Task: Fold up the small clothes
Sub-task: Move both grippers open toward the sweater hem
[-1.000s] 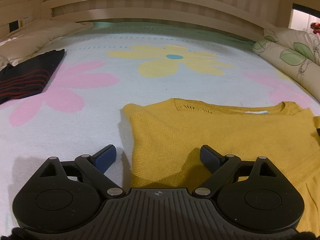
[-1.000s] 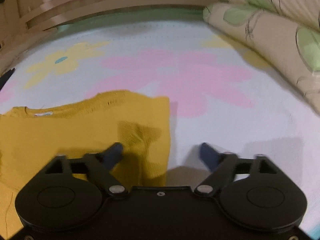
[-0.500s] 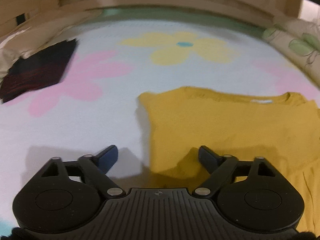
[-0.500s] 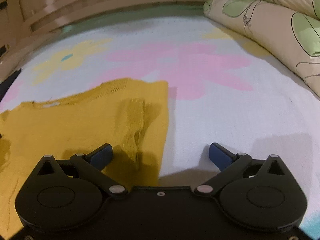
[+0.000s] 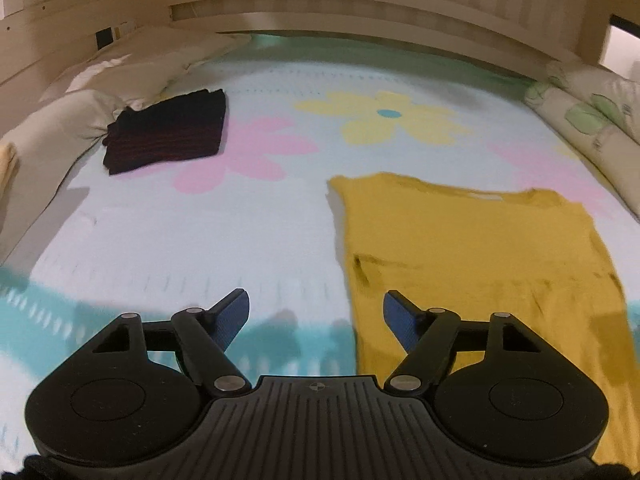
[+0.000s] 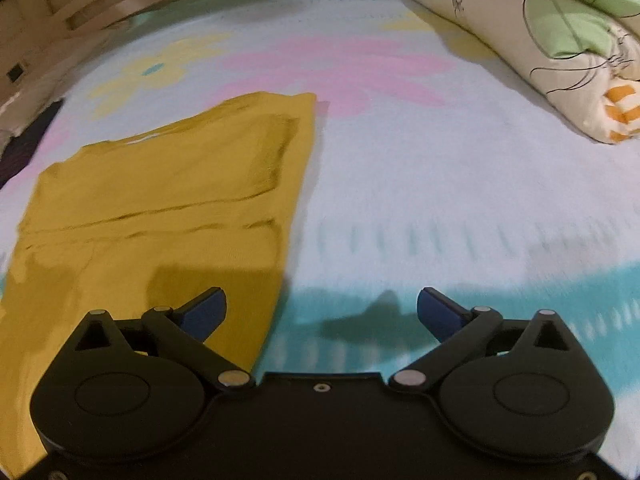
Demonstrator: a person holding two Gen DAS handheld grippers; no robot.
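Pale bedding (image 5: 168,240) printed with pink and yellow flowers and a teal band along its near edge is spread across the whole scene, bounded at the far side by a cream slatted bed frame (image 5: 320,4). A rolled quilt with green leaf print (image 6: 540,40) is seen along the far right, and beige pillows (image 5: 60,120) are piled at the far left. A mustard yellow top (image 5: 472,264) is laid flat on the bedding right of centre, its sides folded inward and its neckline turned to the far side. A dark folded garment with red stripes (image 5: 168,132) is placed at the far left, well apart from it. The left gripper (image 5: 316,312) is held above the top's near left edge, its jaws closing with nothing between them. The right gripper (image 6: 322,312) is held over the near right edge, fingers spread wide and clear of the cloth.
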